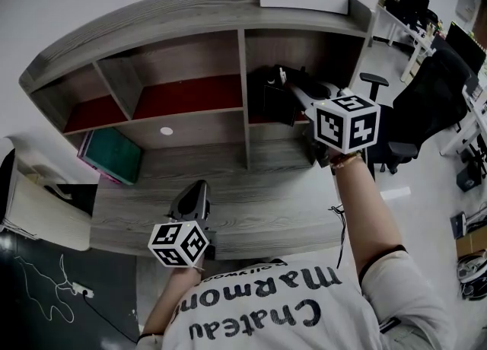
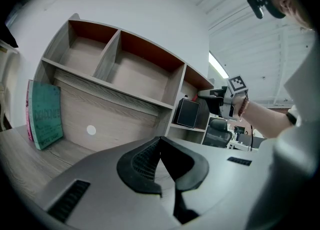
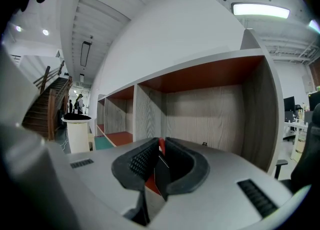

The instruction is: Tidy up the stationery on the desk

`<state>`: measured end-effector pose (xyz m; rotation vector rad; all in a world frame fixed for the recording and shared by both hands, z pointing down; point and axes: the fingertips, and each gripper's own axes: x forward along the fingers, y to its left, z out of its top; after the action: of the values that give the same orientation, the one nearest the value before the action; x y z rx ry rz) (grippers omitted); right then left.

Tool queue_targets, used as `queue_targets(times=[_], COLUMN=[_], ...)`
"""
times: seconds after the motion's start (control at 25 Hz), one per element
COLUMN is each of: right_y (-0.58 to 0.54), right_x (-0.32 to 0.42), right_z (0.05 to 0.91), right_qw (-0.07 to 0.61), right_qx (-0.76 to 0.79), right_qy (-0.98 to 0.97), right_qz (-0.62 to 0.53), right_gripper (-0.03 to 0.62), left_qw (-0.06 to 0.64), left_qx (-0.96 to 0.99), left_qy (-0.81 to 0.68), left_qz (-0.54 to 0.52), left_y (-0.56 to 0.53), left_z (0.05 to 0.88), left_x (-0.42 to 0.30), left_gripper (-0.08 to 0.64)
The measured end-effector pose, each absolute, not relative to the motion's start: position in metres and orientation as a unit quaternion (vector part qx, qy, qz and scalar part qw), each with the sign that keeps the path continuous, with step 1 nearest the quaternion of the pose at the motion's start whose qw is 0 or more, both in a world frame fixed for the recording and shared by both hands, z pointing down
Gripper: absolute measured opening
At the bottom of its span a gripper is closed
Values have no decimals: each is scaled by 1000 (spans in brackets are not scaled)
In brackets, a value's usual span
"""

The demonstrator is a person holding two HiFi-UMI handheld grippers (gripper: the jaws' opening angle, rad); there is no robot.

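Observation:
A flat black notebook (image 1: 275,101) stands upright in the right compartment of the wooden shelf unit (image 1: 190,33). My right gripper (image 1: 283,76) reaches into that compartment from the right and is shut on the notebook's upper edge. In the right gripper view the notebook (image 3: 161,176) shows edge-on, pinched between the jaws of the right gripper (image 3: 160,156). My left gripper (image 1: 196,192) hovers low over the desk's front, shut with nothing in it. The left gripper view shows the left gripper (image 2: 161,149), the notebook (image 2: 188,113) and the right gripper (image 2: 202,94) beyond it.
A teal book (image 1: 114,154) leans against the shelf's back panel at the desk's left. Its cover (image 2: 45,114) also faces the left gripper view. The upper compartments have red floors (image 1: 186,93). A black office chair (image 1: 426,101) stands off the desk's right end.

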<state>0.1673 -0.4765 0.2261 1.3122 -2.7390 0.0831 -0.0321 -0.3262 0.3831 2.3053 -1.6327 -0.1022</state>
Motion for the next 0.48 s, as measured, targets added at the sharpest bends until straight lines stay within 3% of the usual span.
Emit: queue_targets(times=[0.48], right_y=[-483], right_x=[161], right_z=[236], right_qw=[75], right_qx=[426], right_qy=[-901], right_qz=[30], right_gripper=[54], left_qw=[159], left_qx=[800], left_qy=[-577], left_qz=[-38], left_y=[-327], left_z=[386], left_x=[-35], left_gripper=[15])
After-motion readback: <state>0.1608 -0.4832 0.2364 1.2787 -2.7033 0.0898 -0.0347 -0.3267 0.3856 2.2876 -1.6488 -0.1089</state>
